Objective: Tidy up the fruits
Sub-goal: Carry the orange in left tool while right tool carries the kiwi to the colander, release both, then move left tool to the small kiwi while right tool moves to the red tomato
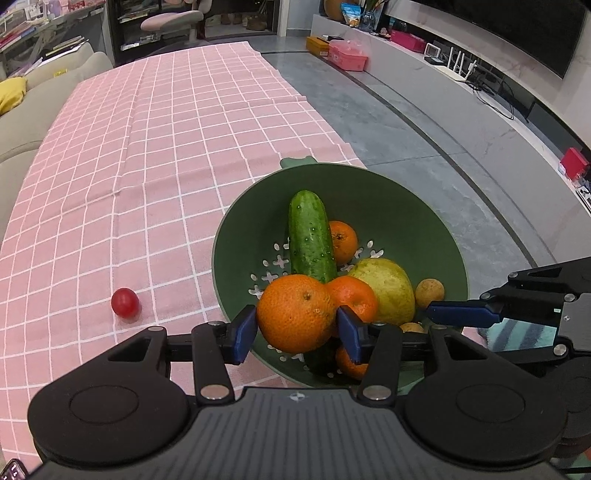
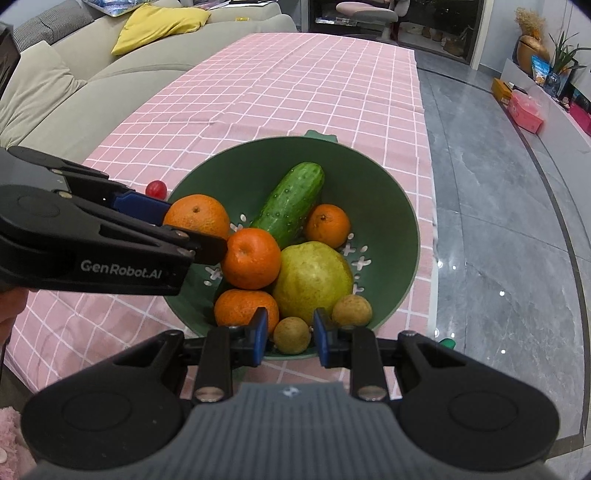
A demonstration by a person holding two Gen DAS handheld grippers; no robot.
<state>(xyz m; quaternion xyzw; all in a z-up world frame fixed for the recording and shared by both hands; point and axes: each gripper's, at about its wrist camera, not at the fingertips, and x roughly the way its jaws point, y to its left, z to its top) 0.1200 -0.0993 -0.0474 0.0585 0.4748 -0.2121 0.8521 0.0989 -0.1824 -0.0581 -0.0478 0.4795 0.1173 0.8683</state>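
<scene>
A green colander bowl sits at the right edge of the pink checked tablecloth. It holds a cucumber, a pear, several oranges and two small brown fruits. My left gripper is shut on a large orange over the bowl's near rim. My right gripper is open with its fingers on either side of a small brown fruit, not clearly pressing on it. A cherry tomato lies on the cloth left of the bowl.
A beige sofa with a yellow cushion runs along the table's left side. Grey stone floor lies to the right, with a low TV ledge and boxes beyond. The table's right edge is beside the bowl.
</scene>
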